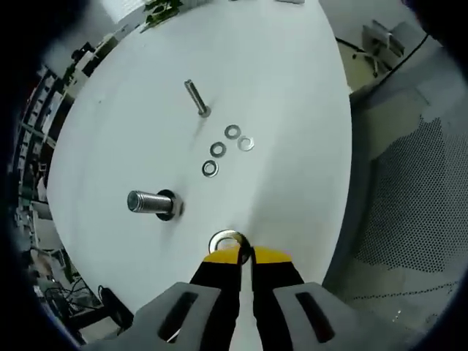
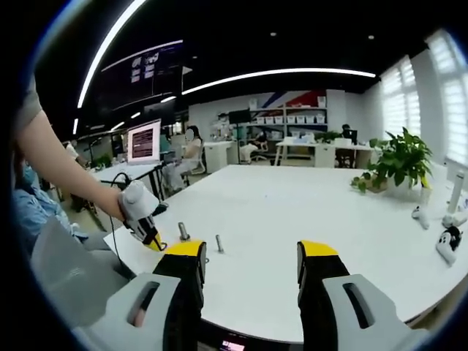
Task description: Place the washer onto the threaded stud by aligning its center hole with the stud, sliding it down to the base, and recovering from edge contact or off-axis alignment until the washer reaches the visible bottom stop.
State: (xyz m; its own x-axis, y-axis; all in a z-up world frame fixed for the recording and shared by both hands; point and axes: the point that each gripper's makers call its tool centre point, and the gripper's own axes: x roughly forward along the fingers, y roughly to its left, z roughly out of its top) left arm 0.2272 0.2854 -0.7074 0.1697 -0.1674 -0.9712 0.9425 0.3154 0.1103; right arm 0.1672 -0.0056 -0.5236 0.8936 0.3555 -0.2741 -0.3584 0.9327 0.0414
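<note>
A large threaded stud stands on its nut base on the white table, left of and beyond my left gripper. That gripper's yellow-tipped jaws are shut on the edge of a large metal washer, which lies low over the table, apart from the stud. In the right gripper view a hand holds the left gripper just left of the stud. My right gripper is open above the table's near edge with nothing between its jaws.
A thinner bolt stands farther off, with several small washers lying between it and the stud. A potted plant and small items sit at the table's right side. A person's arm reaches in from the left.
</note>
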